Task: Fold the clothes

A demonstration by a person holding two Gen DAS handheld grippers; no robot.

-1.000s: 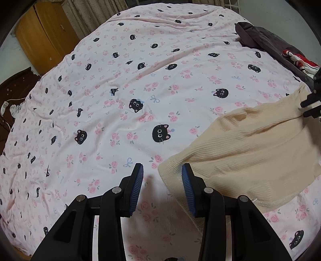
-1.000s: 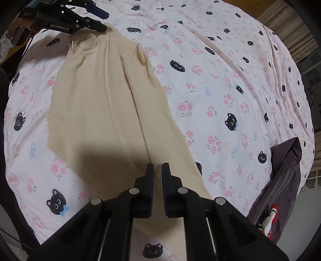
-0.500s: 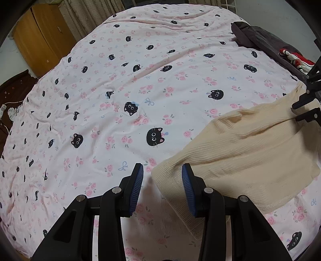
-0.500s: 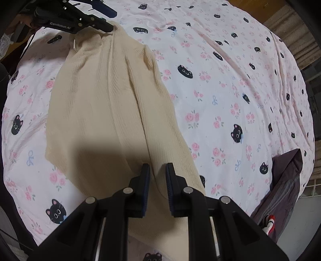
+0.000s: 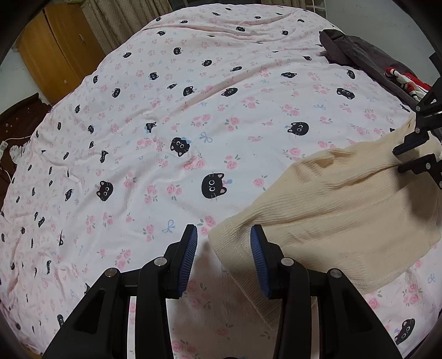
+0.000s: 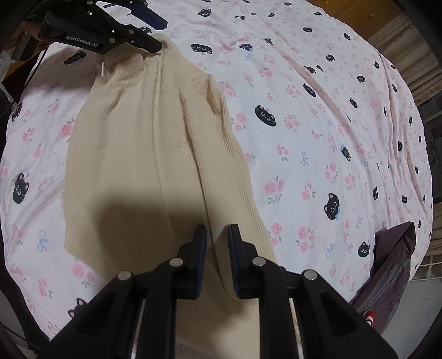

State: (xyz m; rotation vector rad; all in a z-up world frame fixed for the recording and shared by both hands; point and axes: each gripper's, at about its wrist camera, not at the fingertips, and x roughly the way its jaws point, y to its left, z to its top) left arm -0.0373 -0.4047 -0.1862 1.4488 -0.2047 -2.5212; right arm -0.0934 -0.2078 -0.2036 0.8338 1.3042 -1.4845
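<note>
A cream sweater [image 6: 154, 154] lay flat on the bed [image 5: 221, 116]. The left gripper [image 5: 223, 248] and right gripper [image 6: 216, 256] hung over it, jaws partly open, holding nothing.

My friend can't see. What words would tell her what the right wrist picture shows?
A cream ribbed sweater lies flat on a pink bedspread printed with black cats and roses. The right claw hovers slightly open over its near end; the left claw is at its far end.

Wooden wardrobe [image 5: 52, 47] upper left; beige curtain [image 5: 124, 19] beside it; pink cat-print bedsheet [image 5: 221, 110] fills centre.
</note>
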